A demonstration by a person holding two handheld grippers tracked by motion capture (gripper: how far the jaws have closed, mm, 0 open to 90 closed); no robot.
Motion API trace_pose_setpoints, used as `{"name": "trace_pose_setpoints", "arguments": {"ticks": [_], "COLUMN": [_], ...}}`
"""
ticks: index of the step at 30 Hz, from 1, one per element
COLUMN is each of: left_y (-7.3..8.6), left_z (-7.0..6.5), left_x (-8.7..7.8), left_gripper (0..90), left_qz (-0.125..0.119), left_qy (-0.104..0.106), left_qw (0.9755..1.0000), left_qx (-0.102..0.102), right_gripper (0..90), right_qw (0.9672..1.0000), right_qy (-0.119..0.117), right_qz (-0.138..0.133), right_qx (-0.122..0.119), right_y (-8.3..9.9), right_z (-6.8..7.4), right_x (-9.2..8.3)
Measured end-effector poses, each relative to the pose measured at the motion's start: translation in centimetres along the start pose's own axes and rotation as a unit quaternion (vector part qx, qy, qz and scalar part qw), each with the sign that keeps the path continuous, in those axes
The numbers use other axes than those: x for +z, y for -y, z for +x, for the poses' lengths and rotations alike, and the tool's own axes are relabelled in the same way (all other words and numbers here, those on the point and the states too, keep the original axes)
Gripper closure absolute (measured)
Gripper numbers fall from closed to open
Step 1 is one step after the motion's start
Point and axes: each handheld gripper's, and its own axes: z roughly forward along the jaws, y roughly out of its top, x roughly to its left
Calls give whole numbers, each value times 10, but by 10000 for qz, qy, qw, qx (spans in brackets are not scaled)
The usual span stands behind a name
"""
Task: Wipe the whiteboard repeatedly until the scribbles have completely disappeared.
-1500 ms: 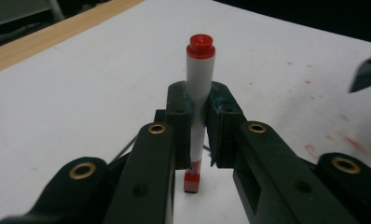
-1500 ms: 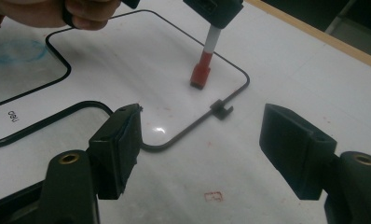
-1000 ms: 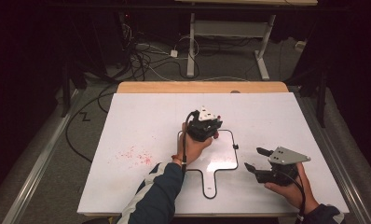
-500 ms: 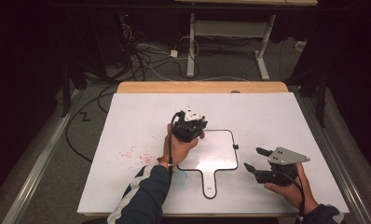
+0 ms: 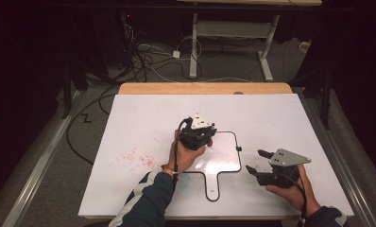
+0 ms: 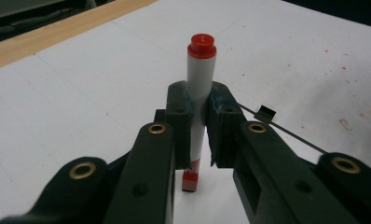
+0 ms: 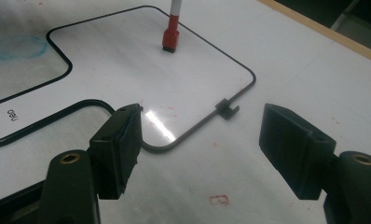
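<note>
Nearest the person, the right gripper [image 5: 258, 161] is hovering low over the white table [image 5: 143, 118], just off the right edge of the small whiteboard [image 5: 224, 156]. Its jaws are standing wide apart with nothing between them, as the right gripper view shows, and they are pointing toward the board's rounded corner and the small black clip [image 7: 226, 109] on its frame.

A little farther in, the left gripper [image 5: 199, 137] is clamping a red-capped marker [image 6: 198, 98] firmly between its pads. The marker is standing nearly upright, its red end [image 7: 170, 38] sitting at or just above the board near the upper edge; whether it is actually touching cannot be told.

As for progress, the job appears to be writing or drawing on the board with the marker. The pick-up is done and the marker is being brought to the surface, but no fresh red stroke is showing beneath it, so the marking itself seems to be left. A faint blue ring [image 7: 19, 46] is lying near the board's handle, and red smudges [image 5: 138, 158] are speckling the table to the left.

Counted: one marker, one whiteboard, one clip, two grippers. Beyond the table, cables [image 5: 148, 56] are trailing across the floor.
</note>
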Motion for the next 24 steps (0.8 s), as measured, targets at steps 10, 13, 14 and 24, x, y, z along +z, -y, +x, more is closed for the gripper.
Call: {"name": "trace_pose_setpoints", "arguments": {"ticks": [10,13,14,24], "left_y": [19,27,29,38], "left_z": [42,52,54,38], "left_x": [-32,-43,-46,-64], "left_gripper": [790,790,790,790], "left_qz": [54,32,23,129], "left_qy": [-428,-499,-508,-114], "left_qw": [9981,9972,9970,9990], "left_qx": [-437,-565,-583,-416], "right_gripper": [308,308,308,308], "right_qw": [9999,10000,10000,10000], "right_qy": [81,85,74,14], "right_qz": [-55,-24,-18,1], "right_qx": [42,21,18,5], "right_y": [1,1,0,0], "right_z": [-3,-1,0,2], "right_x": [-5,-4,-3,0]}}
